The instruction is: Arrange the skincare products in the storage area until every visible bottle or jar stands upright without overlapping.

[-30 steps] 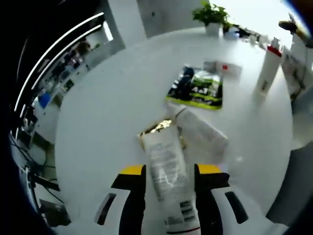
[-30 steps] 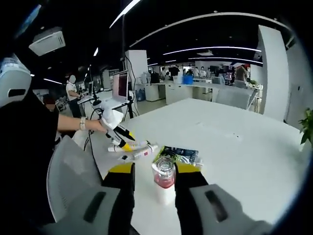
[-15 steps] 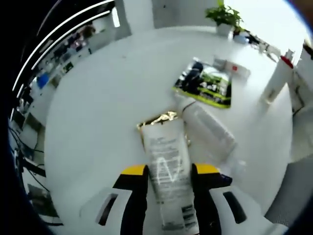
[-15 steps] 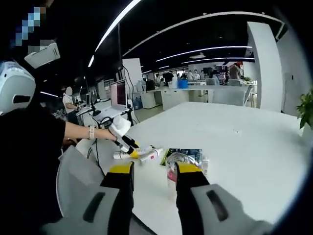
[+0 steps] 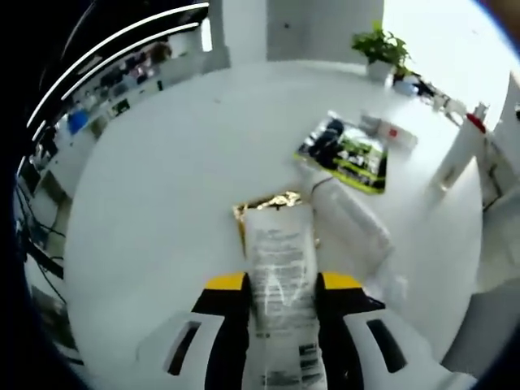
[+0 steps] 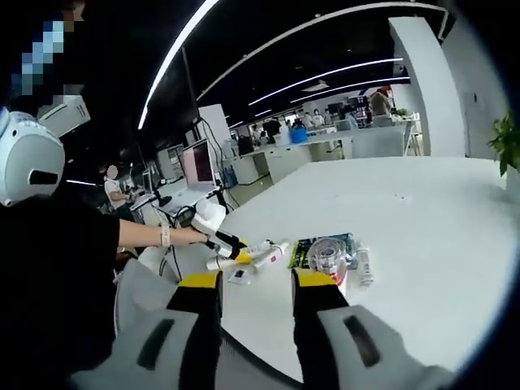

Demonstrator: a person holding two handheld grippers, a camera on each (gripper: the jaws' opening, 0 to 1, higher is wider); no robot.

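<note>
My left gripper is shut on a white tube whose gold crimped end points away over the white table. A clear bottle lies on its side just right of the tube. A white bottle with a red cap stands upright at the far right. In the right gripper view that bottle stands just beyond my right jaw. My right gripper is open with nothing between its jaws. The left gripper with the tube shows beyond it at the left.
A green and black packet lies flat past the clear bottle, and a small tube with a red mark lies behind it. A potted plant stands at the table's far edge. A person's arm reaches in from the left.
The red-capped bottle stood between my right jaws a second ago; the right gripper has since drawn back and left, so it now stands beyond the right jaw. The left gripper still holds the tube.
</note>
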